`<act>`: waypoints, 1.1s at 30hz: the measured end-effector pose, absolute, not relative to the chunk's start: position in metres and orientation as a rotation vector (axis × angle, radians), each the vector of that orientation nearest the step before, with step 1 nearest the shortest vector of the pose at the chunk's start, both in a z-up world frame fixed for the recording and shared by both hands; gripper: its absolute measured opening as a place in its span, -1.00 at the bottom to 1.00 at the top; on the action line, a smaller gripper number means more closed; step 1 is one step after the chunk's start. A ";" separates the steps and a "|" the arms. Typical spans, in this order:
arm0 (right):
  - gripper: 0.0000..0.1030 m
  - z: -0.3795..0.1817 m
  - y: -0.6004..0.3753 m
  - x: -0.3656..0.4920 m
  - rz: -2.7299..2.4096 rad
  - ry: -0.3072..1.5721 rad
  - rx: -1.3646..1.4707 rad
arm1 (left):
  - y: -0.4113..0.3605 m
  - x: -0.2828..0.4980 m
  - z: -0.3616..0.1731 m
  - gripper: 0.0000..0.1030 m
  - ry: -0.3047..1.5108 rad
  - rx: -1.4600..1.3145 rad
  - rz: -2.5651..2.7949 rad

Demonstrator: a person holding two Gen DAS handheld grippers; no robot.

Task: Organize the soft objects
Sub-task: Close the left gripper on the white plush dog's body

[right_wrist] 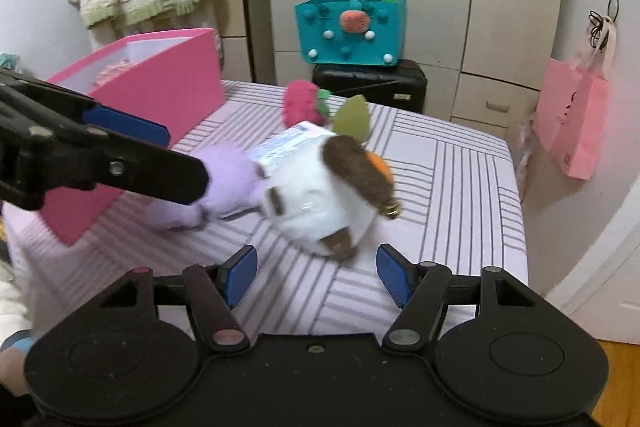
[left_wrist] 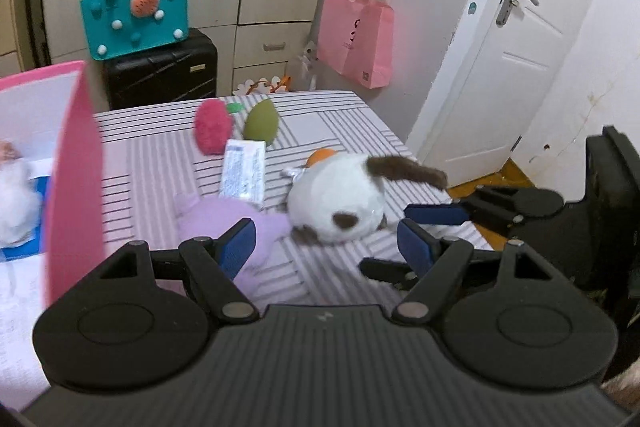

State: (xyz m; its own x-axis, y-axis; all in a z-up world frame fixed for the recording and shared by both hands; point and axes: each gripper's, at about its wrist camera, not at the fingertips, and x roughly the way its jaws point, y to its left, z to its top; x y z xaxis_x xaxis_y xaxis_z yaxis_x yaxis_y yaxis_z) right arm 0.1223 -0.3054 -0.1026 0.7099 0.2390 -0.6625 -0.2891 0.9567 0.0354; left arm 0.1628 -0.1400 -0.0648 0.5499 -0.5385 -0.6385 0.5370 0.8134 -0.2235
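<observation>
Both grippers stand spread and empty. The left gripper hangs just short of the lilac plush; the right gripper faces the white-and-brown plush. Both toys lie side by side on the striped table cover, beside the pink box.

Handling, as judged: both plushes look light, soft and compressible, not fragile. Grip across the rounded body, closing well in so the pile does not slip. Avoid the brown ear; it would let the toy swing. A flat packet rests behind them.
</observation>
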 end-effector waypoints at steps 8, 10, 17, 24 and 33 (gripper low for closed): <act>0.38 -0.124 -0.304 0.144 0.323 0.674 -0.143 | -0.167 0.195 -0.087 0.42 0.775 -0.039 -0.651; 0.37 -0.124 -0.304 0.145 0.338 0.648 -0.140 | -0.169 0.199 -0.091 0.28 0.781 -0.055 -0.681; 0.14 -0.122 -0.299 0.141 0.346 0.609 -0.150 | -0.173 0.199 -0.104 0.12 0.767 -0.068 -0.708; 0.13 -0.116 -0.290 0.125 0.326 0.577 -0.183 | -0.175 0.180 -0.098 0.12 0.729 -0.002 -0.692; 0.13 -0.096 -0.279 0.101 0.331 0.535 -0.239 | -0.166 0.152 -0.077 0.12 0.680 0.051 -0.693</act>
